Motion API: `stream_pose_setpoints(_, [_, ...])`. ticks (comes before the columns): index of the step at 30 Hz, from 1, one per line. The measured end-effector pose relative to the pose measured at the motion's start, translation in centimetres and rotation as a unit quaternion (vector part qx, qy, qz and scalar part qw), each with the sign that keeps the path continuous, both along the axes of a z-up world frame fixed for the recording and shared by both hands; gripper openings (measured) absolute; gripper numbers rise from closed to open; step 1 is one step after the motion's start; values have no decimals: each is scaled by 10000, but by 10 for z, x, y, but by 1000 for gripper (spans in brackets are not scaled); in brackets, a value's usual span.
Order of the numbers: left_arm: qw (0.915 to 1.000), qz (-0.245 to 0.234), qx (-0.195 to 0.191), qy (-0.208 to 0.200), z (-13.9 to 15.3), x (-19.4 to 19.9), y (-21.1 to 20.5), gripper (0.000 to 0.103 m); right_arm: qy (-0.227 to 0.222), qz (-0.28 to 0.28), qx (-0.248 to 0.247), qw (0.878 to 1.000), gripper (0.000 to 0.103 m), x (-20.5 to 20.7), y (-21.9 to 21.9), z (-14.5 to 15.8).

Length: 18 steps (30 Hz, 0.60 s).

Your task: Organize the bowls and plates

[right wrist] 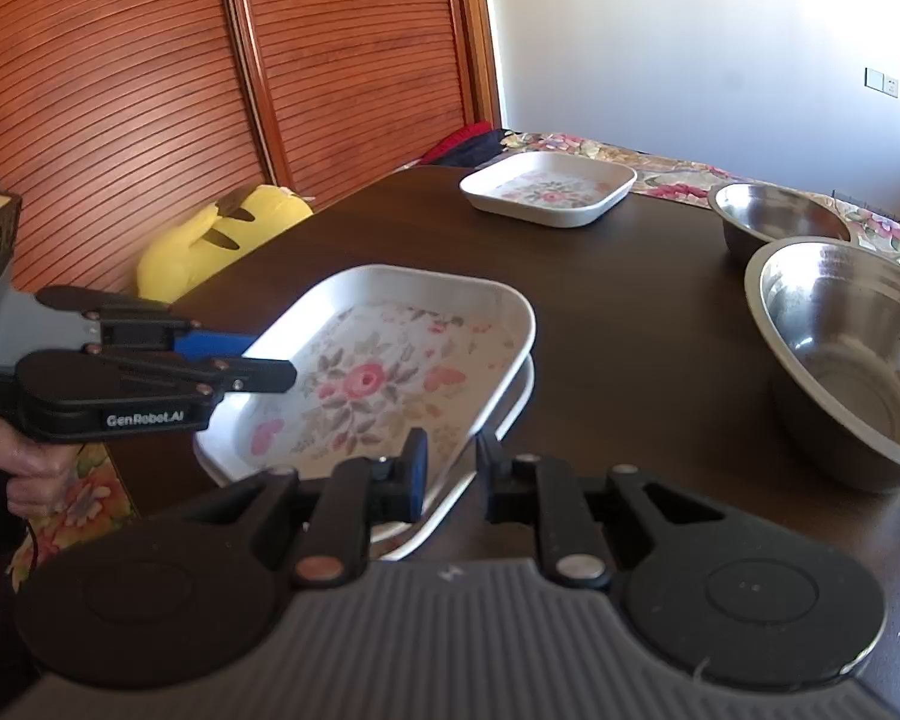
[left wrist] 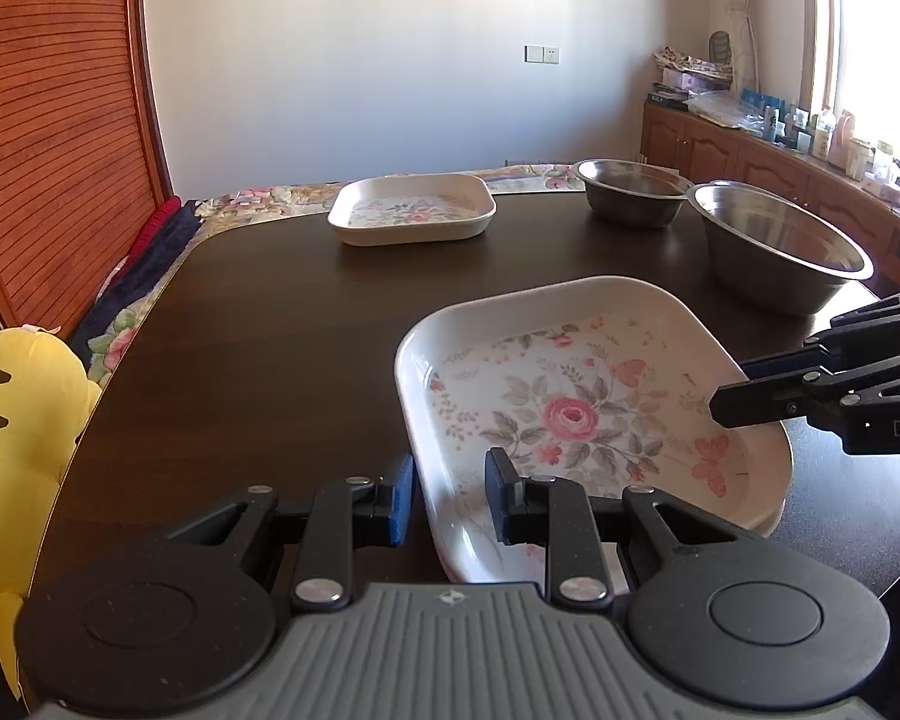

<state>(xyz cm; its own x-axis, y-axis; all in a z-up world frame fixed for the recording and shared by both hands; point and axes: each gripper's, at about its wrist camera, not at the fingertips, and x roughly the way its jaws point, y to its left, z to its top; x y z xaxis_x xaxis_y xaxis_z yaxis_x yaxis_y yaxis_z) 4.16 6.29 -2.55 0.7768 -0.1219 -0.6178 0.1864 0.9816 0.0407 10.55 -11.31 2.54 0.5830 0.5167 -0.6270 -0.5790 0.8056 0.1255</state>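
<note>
A white square plate with a pink rose print [left wrist: 570, 414] [right wrist: 360, 384] is held at two sides, slightly tilted, over a second matching plate [right wrist: 513, 408] on the dark wooden table [left wrist: 270, 330]. My left gripper [left wrist: 450, 498] [right wrist: 264, 360] is shut on the plate's left rim. My right gripper [right wrist: 453, 471] [left wrist: 732, 390] is shut on its right rim. A third floral plate [left wrist: 411, 210] [right wrist: 549, 192] lies alone at the far side. Two steel bowls, a small one [left wrist: 630, 192] [right wrist: 780, 216] and a larger one [left wrist: 780, 246] [right wrist: 846, 354], stand at the right.
A yellow plush toy [left wrist: 24, 420] [right wrist: 210, 240] leans at the table's left edge before slatted wooden doors [right wrist: 120, 90]. A person's hand [right wrist: 24, 462] grips the left tool's handle. A floral cloth [left wrist: 258, 201] covers the far end. A cluttered cabinet [left wrist: 750, 144] runs along the right wall.
</note>
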Motion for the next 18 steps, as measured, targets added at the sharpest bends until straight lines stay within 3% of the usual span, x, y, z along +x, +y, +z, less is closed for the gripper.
stream_pose_setpoints(10, [10000, 36, -26, -33, -2, 0, 2, 29, 40, 39, 21, 10000, 20, 1, -3, -1])
stream_pose_setpoints(12, [9999, 76, -60, -59, -1, -1, 4, 38, -5, 12, 53, 10000, 20, 1, -5, 2])
stream_pose_setpoints(14, [9998, 163, -47, -139, 1, -1, 6, 61, -73, -35, 94, 9999, 21, 1, -7, 6])
stream_pose_setpoints(15, [9996, 214, -30, -203, 3, -1, 7, 66, -108, -60, 114, 9999, 22, 1, -8, 8])
stream_pose_setpoints(17, [9991, 284, -55, -310, 6, -2, 10, 86, -189, -102, 134, 9997, 29, 1, -9, 12])
stream_pose_setpoints(18, [9988, 329, -80, -346, 8, -2, 12, 89, -237, -123, 143, 9995, 36, 2, -9, 13])
